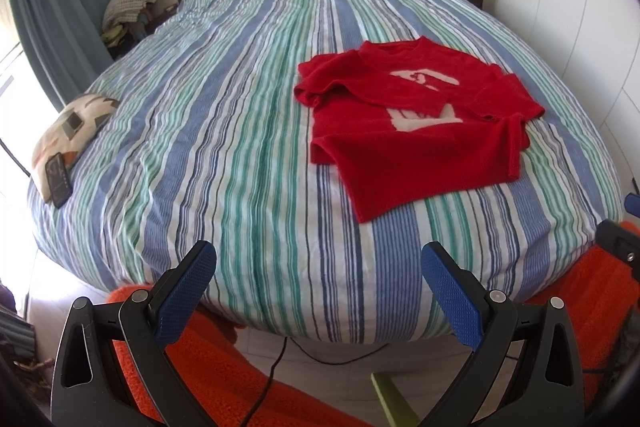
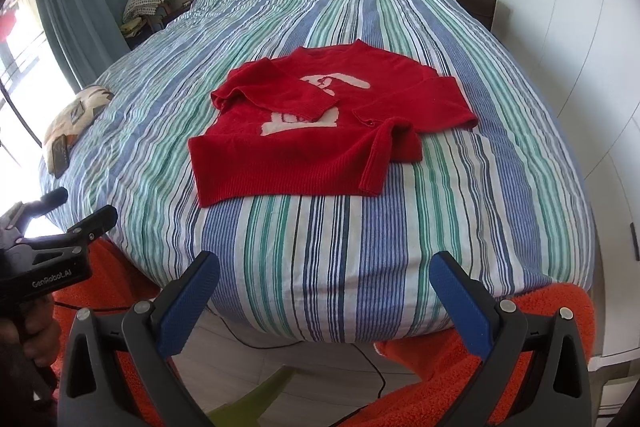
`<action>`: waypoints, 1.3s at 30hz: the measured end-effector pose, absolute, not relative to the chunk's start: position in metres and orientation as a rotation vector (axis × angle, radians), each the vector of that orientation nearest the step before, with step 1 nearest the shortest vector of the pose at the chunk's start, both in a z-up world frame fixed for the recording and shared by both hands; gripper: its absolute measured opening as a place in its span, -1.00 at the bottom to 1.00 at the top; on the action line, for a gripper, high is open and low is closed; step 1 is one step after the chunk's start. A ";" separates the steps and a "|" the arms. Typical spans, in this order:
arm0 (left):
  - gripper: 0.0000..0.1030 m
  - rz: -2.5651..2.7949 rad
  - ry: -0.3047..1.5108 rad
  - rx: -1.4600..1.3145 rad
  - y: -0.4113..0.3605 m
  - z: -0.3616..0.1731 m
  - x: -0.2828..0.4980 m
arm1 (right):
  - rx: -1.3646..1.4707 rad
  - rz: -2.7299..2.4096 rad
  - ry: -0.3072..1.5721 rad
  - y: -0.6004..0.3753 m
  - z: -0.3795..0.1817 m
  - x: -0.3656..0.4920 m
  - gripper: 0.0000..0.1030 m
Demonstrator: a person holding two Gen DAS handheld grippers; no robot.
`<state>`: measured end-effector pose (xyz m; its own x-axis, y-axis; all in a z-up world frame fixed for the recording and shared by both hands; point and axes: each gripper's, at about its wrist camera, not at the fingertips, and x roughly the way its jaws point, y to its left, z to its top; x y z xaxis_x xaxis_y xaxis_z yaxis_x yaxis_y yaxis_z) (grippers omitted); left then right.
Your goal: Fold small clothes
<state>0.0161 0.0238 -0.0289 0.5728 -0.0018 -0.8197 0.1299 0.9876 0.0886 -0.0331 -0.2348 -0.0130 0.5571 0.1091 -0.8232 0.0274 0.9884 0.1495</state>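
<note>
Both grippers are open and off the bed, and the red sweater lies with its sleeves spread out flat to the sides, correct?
Not quite. The red sweater has both sleeves folded in across its front, as the right wrist view shows. The left gripper and right gripper are indeed open, short of the bed.

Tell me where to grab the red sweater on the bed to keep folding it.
Probably the red sweater by its bottom hem, one gripper per corner, coming from the foot of the bed. Both sleeves already lie folded across the chest, and the hem lies flat and nearest.

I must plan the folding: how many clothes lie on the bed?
1: a red sweater lies on the striped bed toward its foot, sleeves folded inward. More cloth is piled beside the bed, unclear.
</note>
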 end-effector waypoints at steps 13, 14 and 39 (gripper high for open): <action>0.62 -0.226 1.155 -0.050 0.009 -0.145 0.132 | 0.304 0.086 1.009 -0.299 -0.111 0.071 0.99; 0.47 -0.223 1.165 -0.046 0.005 -0.151 0.138 | 0.327 0.069 1.028 -0.298 -0.121 0.086 0.97; -0.65 -0.396 1.288 -0.113 0.049 -0.162 0.081 | 0.688 0.208 1.253 -0.333 -0.185 0.038 -0.39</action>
